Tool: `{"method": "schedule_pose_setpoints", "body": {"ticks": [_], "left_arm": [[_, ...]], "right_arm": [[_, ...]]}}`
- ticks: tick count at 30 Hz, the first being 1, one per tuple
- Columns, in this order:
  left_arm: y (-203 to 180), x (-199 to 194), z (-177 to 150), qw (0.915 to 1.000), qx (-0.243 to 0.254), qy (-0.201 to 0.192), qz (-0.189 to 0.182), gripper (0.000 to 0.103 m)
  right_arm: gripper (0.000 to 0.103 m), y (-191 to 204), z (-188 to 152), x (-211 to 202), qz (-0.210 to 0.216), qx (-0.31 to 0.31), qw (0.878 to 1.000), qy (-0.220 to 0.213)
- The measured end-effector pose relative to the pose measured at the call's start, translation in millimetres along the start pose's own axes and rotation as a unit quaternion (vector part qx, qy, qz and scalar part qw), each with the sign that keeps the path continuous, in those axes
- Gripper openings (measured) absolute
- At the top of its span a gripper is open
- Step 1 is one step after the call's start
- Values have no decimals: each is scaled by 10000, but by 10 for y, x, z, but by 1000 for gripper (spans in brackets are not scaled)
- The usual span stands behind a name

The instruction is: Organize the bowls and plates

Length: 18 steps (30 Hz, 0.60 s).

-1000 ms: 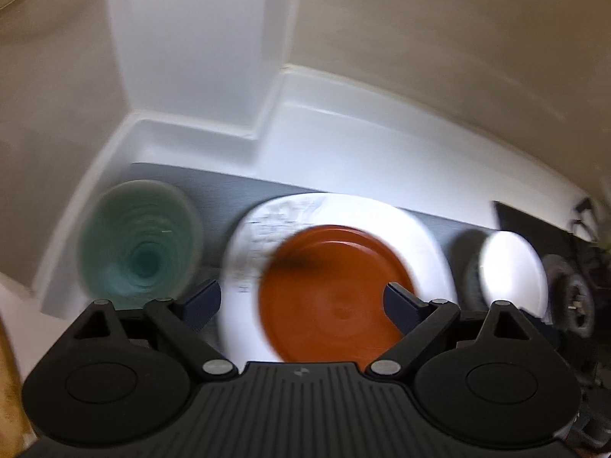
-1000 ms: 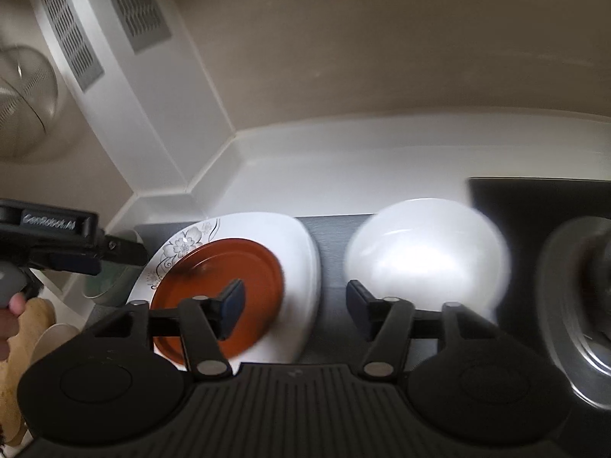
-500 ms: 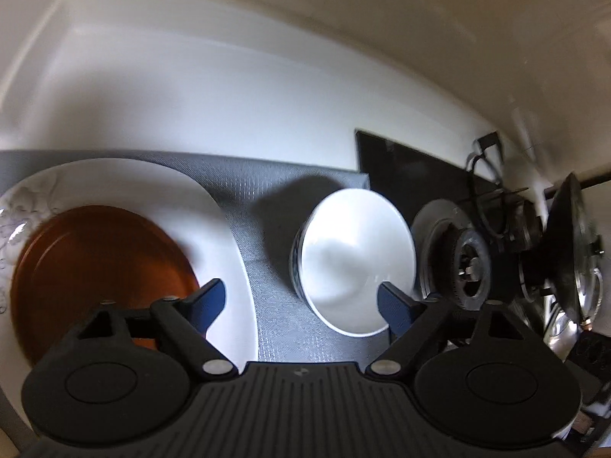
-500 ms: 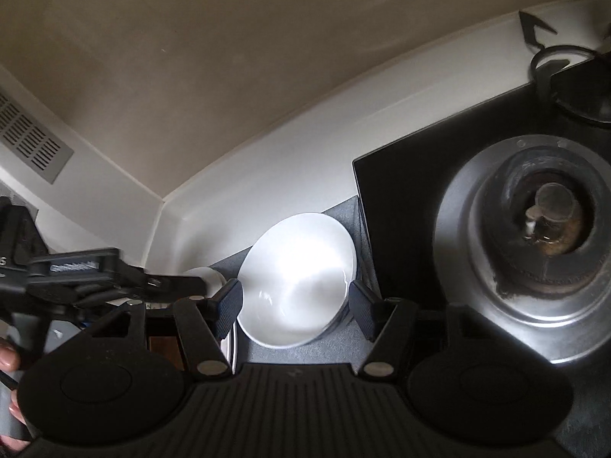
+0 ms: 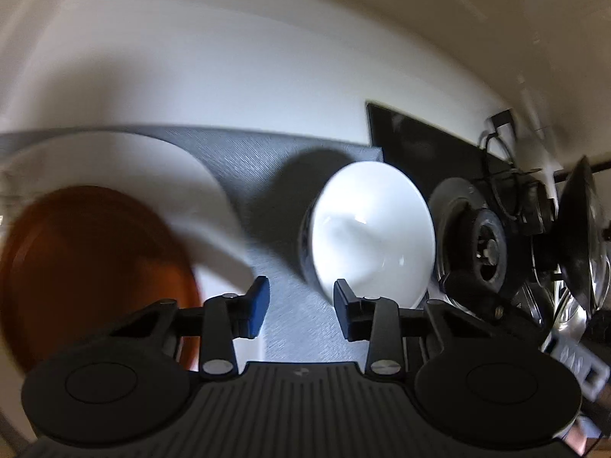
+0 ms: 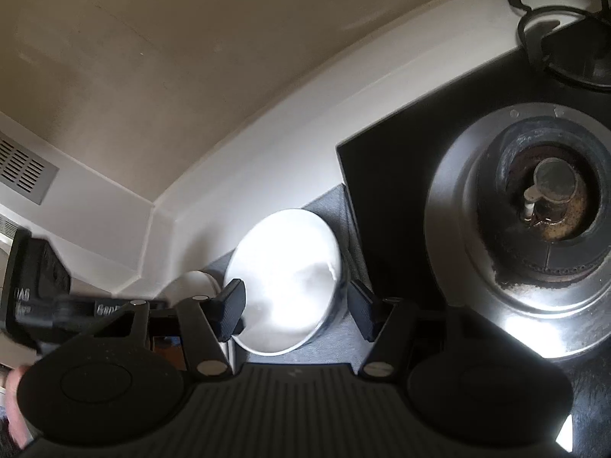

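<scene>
A white bowl (image 5: 372, 229) stands on a grey mat (image 5: 267, 160) beside the stove. Left of it an orange-brown plate (image 5: 88, 274) lies on a large white plate (image 5: 160, 175). My left gripper (image 5: 301, 307) is open with a narrowed gap and empty, just before the bowl's near left rim. In the right wrist view the white bowl (image 6: 290, 282) sits between the open fingers of my right gripper (image 6: 294, 311), not clamped. The left gripper's body (image 6: 38, 297) shows at the left there.
A black glass hob (image 6: 385, 175) with a steel burner (image 6: 550, 236) lies right of the mat. A pot support (image 6: 565, 45) stands behind it. A dark pan lid (image 5: 584, 229) stands at the far right. White backsplash and beige wall run behind.
The left gripper's fingers have closed to a narrower gap and it has moved closer to the bowl. The right gripper has moved forward, so the bowl now lies between its fingers.
</scene>
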<state>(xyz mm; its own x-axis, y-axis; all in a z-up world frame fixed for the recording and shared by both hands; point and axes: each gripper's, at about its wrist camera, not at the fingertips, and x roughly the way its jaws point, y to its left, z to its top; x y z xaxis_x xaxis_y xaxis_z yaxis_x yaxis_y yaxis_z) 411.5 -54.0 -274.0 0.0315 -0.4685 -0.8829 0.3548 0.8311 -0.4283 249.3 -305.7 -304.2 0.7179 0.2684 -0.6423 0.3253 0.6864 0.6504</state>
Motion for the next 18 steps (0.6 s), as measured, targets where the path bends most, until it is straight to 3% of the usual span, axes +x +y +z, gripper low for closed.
{"method": "schedule_pose_setpoints", "body": {"ticks": [3, 5, 9, 14, 16, 18], "left_arm": [[211, -406, -239, 9972, -132, -469, 564, 56], [415, -681, -403, 9903, -258, -843, 1077, 59], [818, -1100, -715, 9562, -616, -1526, 2419, 61], [1278, -1345, -993, 9291, -1047, -2015, 2920, 59], [1461, -1366, -1066, 9252, -1275, -2081, 2906, 56], [1643, -1369, -1114, 9219, -1475, -2039, 2947, 44]], "right_arm": [[63, 142, -61, -70, 208, -128, 9997, 4], [52, 299, -102, -47, 317, -212, 9992, 90], [52, 766, -222, 121, 529, -807, 9951, 225], [52, 1284, -548, 533, 829, -1329, 9846, 775], [52, 1438, -670, 708, 963, -1402, 9801, 1022], [52, 1574, -766, 882, 1072, -1420, 9761, 1246]]}}
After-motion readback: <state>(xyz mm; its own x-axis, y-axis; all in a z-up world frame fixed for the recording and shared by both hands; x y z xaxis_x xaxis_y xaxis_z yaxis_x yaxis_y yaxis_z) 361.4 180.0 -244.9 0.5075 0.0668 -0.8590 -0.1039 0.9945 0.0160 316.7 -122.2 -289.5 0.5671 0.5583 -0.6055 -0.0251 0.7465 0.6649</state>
